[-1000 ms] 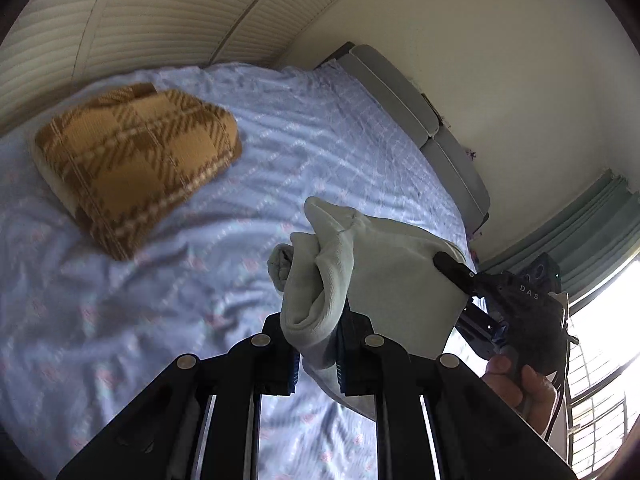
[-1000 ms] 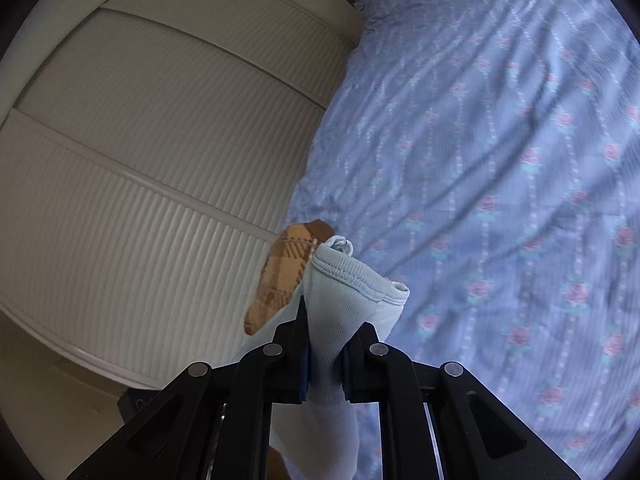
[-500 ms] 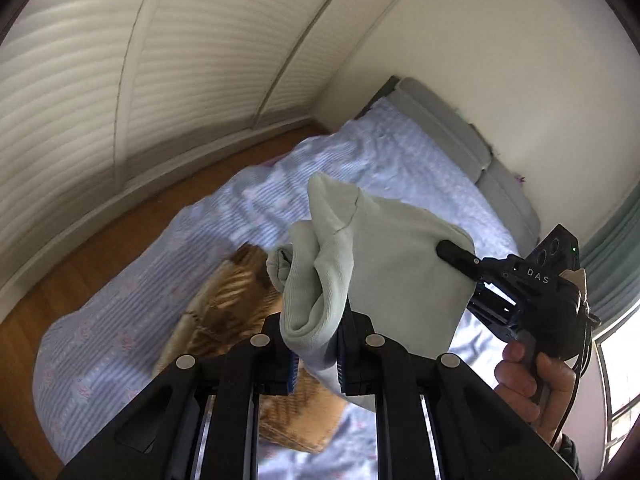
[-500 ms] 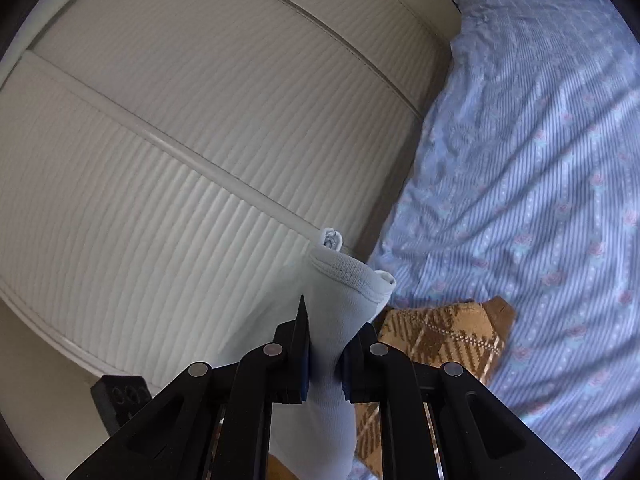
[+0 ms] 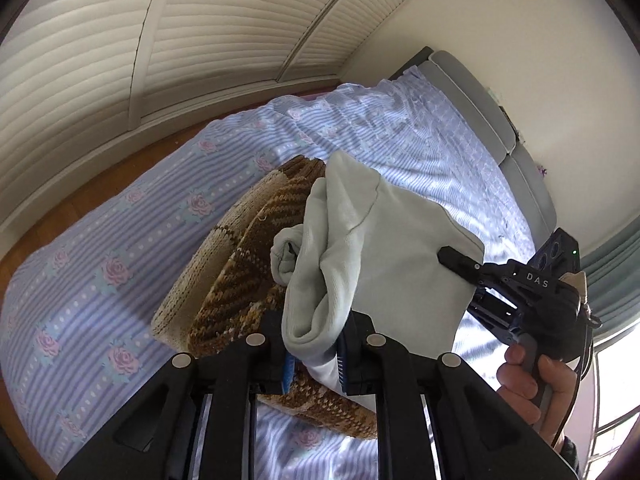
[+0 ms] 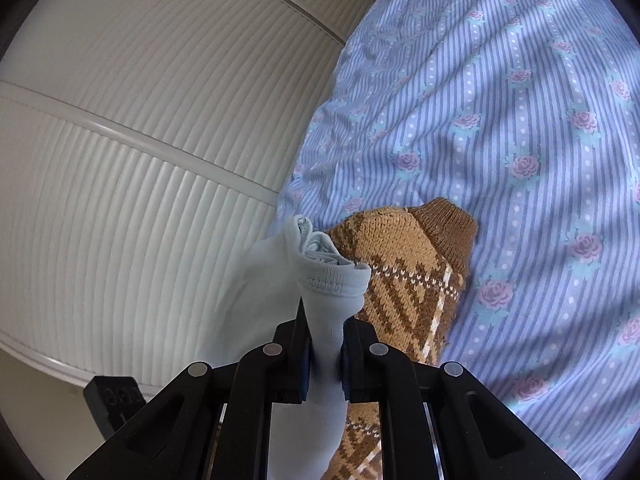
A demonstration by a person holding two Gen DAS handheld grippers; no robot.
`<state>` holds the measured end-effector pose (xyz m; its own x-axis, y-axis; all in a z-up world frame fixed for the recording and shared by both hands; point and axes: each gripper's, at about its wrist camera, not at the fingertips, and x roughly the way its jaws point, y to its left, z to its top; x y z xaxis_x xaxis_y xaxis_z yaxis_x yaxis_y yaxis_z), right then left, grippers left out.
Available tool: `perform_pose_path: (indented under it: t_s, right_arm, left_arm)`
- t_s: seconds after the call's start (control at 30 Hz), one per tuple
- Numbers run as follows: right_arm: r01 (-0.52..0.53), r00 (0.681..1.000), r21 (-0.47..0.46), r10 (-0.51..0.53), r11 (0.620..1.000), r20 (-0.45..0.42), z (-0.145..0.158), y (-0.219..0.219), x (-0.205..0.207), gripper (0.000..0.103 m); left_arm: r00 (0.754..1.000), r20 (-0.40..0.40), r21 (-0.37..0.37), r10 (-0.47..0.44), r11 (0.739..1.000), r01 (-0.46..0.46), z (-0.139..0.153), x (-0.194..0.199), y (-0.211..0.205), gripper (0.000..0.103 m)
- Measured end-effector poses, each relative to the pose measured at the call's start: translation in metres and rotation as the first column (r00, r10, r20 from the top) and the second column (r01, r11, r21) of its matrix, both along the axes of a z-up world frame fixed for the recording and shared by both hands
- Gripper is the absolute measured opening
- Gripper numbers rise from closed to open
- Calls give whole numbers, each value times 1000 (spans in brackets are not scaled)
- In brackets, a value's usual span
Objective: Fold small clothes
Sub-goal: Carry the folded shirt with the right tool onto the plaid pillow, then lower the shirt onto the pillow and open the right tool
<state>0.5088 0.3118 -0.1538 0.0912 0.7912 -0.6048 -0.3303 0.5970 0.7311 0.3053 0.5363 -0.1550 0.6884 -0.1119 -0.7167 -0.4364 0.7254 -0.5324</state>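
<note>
Your left gripper (image 5: 314, 354) is sitting with its jaws narrowed onto a bunched fold of the pale mint-green soft cotton garment (image 5: 384, 256), the cloth spilling up and out between the blue-lined pads. Your right gripper (image 6: 324, 354) is likewise pinching the same pale garment (image 6: 320, 312) at its stitched hem, jaws nearly together with only the fabric between them. In the left wrist view, the right gripper (image 5: 460, 260) is showing at 3 o'clock, its black tip biting the garment's far edge, and your right hand (image 5: 536, 380) is wrapping the handle at 4 o'clock. The garment is hanging stretched between both claws, above the bed.

Compared with the frames a second ago, both cameras are now tilting down again: the slatted white wardrobe doors (image 5: 160, 40) are filling less of the left view than half a second back, and the blue striped, rose-printed bedsheet (image 6: 520, 120) is taking the whole 1-to-5 o'clock side of the right view. The mustard-and-brown plaid knitted sweater (image 6: 404, 272), folded, is lying on the sheet directly beyond the garment at 12 o'clock, larger in frame than before; in the left view it (image 5: 240, 264) is sitting at 9 o'clock of the held cloth.

The grey padded headboard (image 5: 480, 108) is running along 1 o'clock.
</note>
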Motion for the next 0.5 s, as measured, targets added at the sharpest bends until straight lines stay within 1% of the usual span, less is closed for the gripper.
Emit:
perform_pose_path:
  t_s: [0.03, 0.07, 0.1, 0.13, 0.17, 0.2, 0.27, 0.3, 0.37, 0.4, 0.47, 0.5]
  right_arm:
    - [-1, 1000, -4, 2, 1000, 21, 0, 2, -2, 15]
    - [-8, 999, -18, 9, 1000, 49, 4, 1, -8, 19]
    - [-17, 996, -40, 20, 999, 83, 7, 1, -14, 28]
    - [-21, 992, -62, 28, 998, 122, 9, 3, -20, 34]
    - [-26, 987, -82, 38, 996, 157, 11, 2, -30, 41]
    - [-35, 983, -95, 51, 995, 176, 11, 1, -38, 43]
    - [-54, 980, -99, 71, 994, 186, 10, -1, -53, 43]
    - [-64, 978, -92, 81, 994, 192, 8, -4, -62, 43]
    - [-89, 975, -79, 103, 993, 197, 7, -6, -75, 43]
    - [-106, 974, -76, 119, 991, 195, 5, -6, -82, 43]
    - [-129, 971, -89, 144, 988, 190, 0, -3, -92, 43]
    - [-134, 970, -92, 149, 987, 190, -3, -2, -95, 42]
  left_arm:
    - [1000, -3, 16, -3, 1000, 3, 2, -2, -1, 18]
    - [1000, -10, 33, -4, 999, 5, 3, -2, -3, 21]
    - [1000, -13, 47, -3, 999, 4, 5, -3, -3, 22]
    - [1000, -14, 55, -4, 998, 5, 5, -3, -3, 25]
    - [1000, -11, 53, -7, 999, 7, 4, -3, -3, 28]
    - [1000, -7, 46, -7, 999, 7, 3, -4, -2, 29]
    - [1000, 2, 41, -2, 999, 2, 3, -9, -2, 35]
    - [1000, 8, 43, 0, 999, 0, 3, -10, -2, 36]
    - [1000, 17, 55, 5, 998, -6, 5, -14, -3, 42]
    - [1000, 22, 63, 14, 998, -15, 7, -17, -3, 43]
    - [998, 38, 85, 51, 995, -54, 11, -23, -2, 53]
    - [997, 46, 88, 63, 994, -67, 11, -25, -1, 55]
